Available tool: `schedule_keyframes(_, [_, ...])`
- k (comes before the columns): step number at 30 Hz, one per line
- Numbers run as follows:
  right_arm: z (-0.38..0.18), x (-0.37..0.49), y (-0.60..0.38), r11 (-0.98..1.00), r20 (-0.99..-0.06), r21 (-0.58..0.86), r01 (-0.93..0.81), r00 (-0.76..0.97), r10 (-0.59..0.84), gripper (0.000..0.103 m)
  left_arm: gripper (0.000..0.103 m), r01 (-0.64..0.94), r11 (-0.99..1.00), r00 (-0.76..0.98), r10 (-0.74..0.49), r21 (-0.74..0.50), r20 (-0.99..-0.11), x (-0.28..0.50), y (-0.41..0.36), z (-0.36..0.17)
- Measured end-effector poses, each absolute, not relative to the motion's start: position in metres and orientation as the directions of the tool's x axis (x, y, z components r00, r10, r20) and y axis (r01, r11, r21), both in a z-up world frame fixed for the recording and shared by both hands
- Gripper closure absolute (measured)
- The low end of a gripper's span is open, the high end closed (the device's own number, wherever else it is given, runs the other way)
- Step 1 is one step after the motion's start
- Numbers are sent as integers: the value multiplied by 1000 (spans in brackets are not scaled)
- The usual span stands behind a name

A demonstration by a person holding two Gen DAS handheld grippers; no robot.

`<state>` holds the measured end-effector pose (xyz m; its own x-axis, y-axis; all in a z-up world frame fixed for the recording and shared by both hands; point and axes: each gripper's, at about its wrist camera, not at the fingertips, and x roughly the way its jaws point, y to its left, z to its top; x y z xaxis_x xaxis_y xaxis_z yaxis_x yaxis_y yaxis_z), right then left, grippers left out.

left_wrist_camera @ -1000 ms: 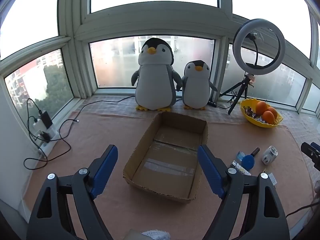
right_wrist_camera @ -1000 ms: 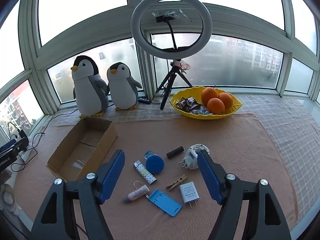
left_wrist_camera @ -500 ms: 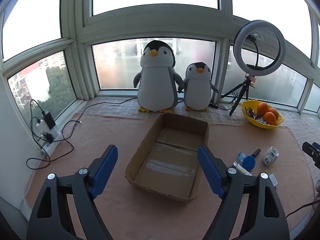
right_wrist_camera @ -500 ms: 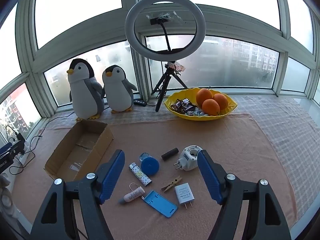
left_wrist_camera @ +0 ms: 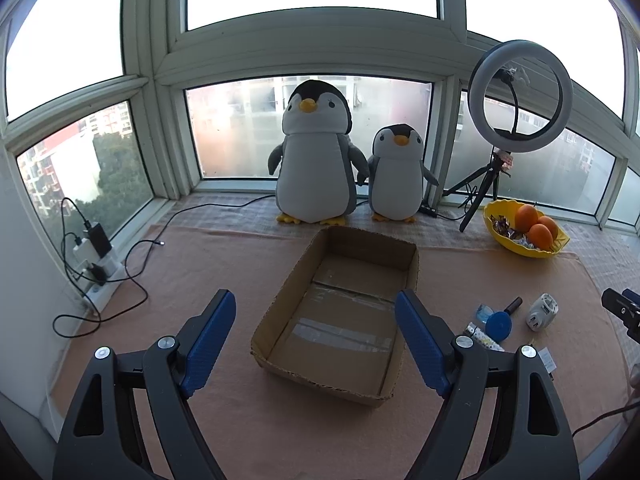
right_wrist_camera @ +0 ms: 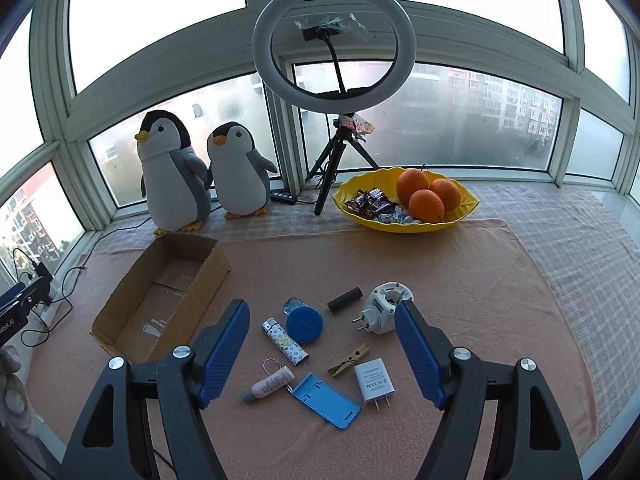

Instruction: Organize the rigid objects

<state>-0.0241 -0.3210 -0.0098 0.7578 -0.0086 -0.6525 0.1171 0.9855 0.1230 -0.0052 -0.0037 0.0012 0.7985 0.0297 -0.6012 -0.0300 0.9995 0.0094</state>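
An empty open cardboard box [left_wrist_camera: 340,312] [right_wrist_camera: 160,300] lies on the pink cloth. To its right lie several small items: a patterned lighter [right_wrist_camera: 285,341], a blue round lid [right_wrist_camera: 305,324], a black cylinder [right_wrist_camera: 345,305], a white travel adapter [right_wrist_camera: 385,307], a wooden clothespin [right_wrist_camera: 349,359], a white charger [right_wrist_camera: 374,380], a blue phone stand [right_wrist_camera: 326,400] and a small tube [right_wrist_camera: 269,384]. My left gripper [left_wrist_camera: 316,336] is open and empty, hovering before the box. My right gripper [right_wrist_camera: 322,344] is open and empty above the items.
Two plush penguins [left_wrist_camera: 316,168] [left_wrist_camera: 397,174] stand by the window. A ring light on a tripod [right_wrist_camera: 334,40] and a yellow bowl of oranges and sweets [right_wrist_camera: 406,200] stand at the back. A power strip with cables [left_wrist_camera: 94,256] lies at the left edge.
Both grippers have drawn back and risen a little, so the box and items look smaller and lower. Both stay open.
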Motion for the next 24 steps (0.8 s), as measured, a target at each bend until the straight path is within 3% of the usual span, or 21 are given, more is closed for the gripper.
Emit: schedule_keyframes(24, [-13,-21,-318,983,-670,134,124,742,-2,32,21,-23,1000,797,23,9,-603,-6,-3,2])
